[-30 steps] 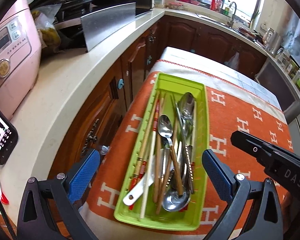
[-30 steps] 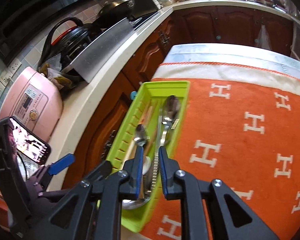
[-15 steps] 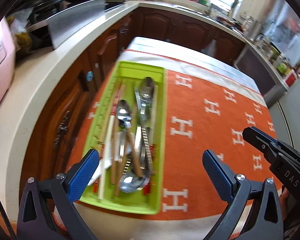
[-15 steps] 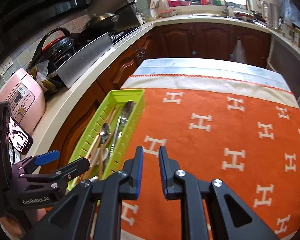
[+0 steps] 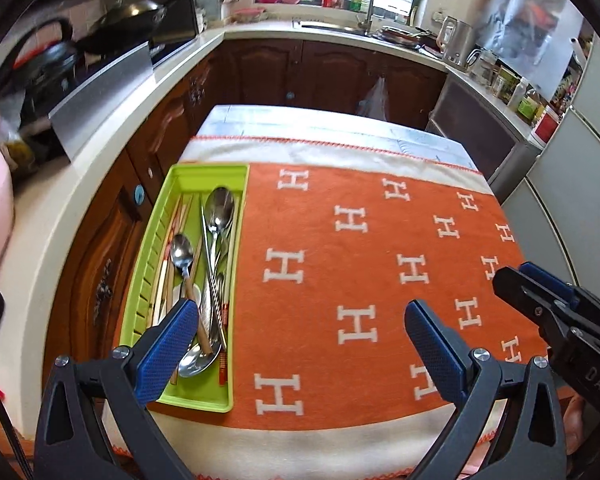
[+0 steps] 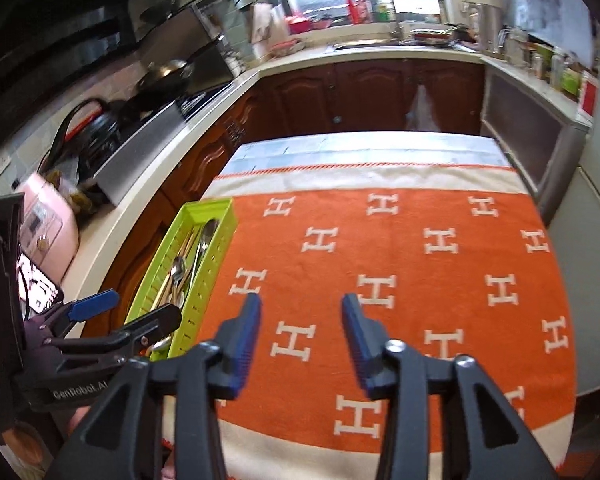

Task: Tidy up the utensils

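Left wrist view: the left gripper [image 5: 296, 336] hangs above an orange cloth [image 5: 380, 264] patterned with white H letters, its blue-padded jaws spread wide with nothing between them. A lime-green tray [image 5: 156, 240] lies along the cloth's left edge, next to dark wooden cabinets [image 5: 172, 120] under a pale counter. In the tray lie the utensils: a large steel spoon [image 5: 219, 210], a smaller spoon [image 5: 182, 250], wooden chopsticks [image 5: 181, 216] and other pieces in a loose heap. The left pad overlaps the tray's near end in the picture; whether it touches cannot be told. The right gripper [image 5: 540, 300] enters from the right edge.

Right wrist view: the right gripper [image 6: 300, 312] points down at the bare middle of the cloth [image 6: 420, 280], its jaws opening, about halfway apart, nothing between them. The tray [image 6: 216, 248] sits well to its left, cutlery inside. The left gripper [image 6: 134, 308] shows at lower left, just beside the tray's near end. A pink appliance [image 6: 52, 224] stands on the counter beyond.
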### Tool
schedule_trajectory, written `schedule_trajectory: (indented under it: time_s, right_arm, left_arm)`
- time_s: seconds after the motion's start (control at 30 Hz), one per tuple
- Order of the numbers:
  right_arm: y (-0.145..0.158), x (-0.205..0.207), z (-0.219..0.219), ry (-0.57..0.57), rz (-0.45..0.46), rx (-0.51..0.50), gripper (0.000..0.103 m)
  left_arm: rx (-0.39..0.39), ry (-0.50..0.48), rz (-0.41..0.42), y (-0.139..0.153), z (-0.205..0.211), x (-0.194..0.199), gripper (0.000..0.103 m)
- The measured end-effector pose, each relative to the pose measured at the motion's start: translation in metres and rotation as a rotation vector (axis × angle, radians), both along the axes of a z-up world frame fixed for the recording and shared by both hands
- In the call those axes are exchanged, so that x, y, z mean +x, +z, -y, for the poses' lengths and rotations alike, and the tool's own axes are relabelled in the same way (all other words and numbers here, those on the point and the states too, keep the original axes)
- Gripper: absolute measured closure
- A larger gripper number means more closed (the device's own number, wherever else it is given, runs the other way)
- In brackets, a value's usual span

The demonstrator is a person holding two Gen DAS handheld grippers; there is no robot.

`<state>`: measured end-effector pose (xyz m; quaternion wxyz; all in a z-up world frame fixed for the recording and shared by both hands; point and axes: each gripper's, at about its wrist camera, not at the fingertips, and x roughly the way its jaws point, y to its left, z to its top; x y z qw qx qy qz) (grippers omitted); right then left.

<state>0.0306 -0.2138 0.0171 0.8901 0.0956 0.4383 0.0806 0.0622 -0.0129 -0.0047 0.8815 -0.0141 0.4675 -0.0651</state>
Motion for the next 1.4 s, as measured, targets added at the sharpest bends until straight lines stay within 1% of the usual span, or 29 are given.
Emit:
schedule_trajectory:
  time_s: [0.1,0.2,0.3,0.53,0.97,1.4]
  right_arm:
    - [0.013,-0.007,0.008,-0.030,0.031,-0.011,0.046]
    - [0.024,-0.015,0.012,-0.044,0.065,-0.019,0.044]
    - [0.030,-0.022,0.011,-0.051,0.096,-0.046,0.043]
    - [0.038,-0.028,0.008,-0.038,0.120,-0.068,0.043]
    - [0.038,-0.028,0.009,-0.039,0.118,-0.063,0.043]
    - [0.038,-0.031,0.009,-0.050,0.106,-0.050,0.043]
  left_arm:
    - [0.022,-0.012,0.017,0.012,0.010,-0.003,0.001]
    - [0.026,-0.014,0.041,0.023,0.015,-0.008,0.001]
    - [0.029,-0.003,0.068,0.031,0.018,-0.013,0.001]
    - [0.042,0.008,0.087,0.039,0.018,-0.019,0.001]
    - [0.061,0.009,0.098,0.042,0.020,-0.023,0.001]
    - [0.072,0.009,0.090,0.040,0.025,-0.020,0.001]
